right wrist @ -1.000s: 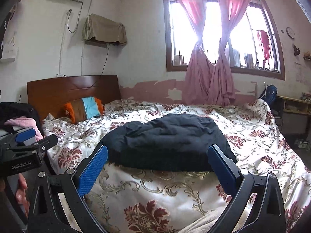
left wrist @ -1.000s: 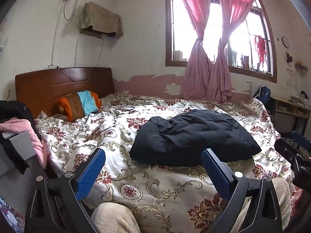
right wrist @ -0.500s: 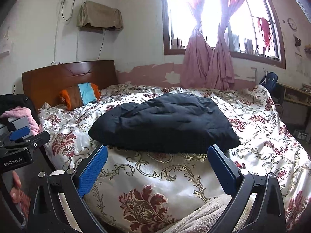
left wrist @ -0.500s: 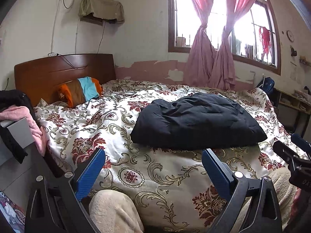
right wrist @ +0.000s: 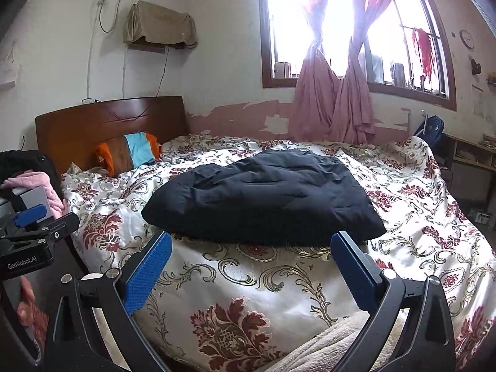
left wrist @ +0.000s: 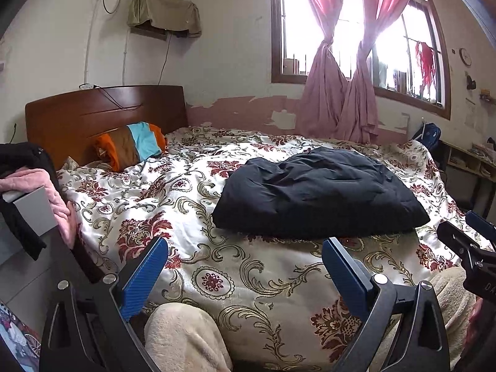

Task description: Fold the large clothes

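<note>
A dark navy padded garment (left wrist: 316,195) lies folded into a thick bundle on the floral bedspread (left wrist: 173,204), towards the bed's near edge. My left gripper (left wrist: 245,251) hangs open in front of the bed edge, short of the bundle, with nothing between its blue pads. From the right wrist the same garment (right wrist: 263,198) sits just beyond my right gripper (right wrist: 251,248), which is also open and empty. Each gripper shows at the edge of the other's view: the right gripper's body (left wrist: 471,248) and the left gripper's body (right wrist: 28,245).
A striped orange, brown and blue pillow (left wrist: 130,145) leans on the wooden headboard (left wrist: 93,114). Pink and black clothes (left wrist: 28,186) pile at the left. Beige fleece-clad legs (left wrist: 186,338) press against the bed edge. A desk (left wrist: 468,161) stands at the right, below the curtained window (left wrist: 350,46).
Both cameras dipped and then rose slightly, staying back at the bed's near edge. The garment has not moved, and both grippers remain open.
</note>
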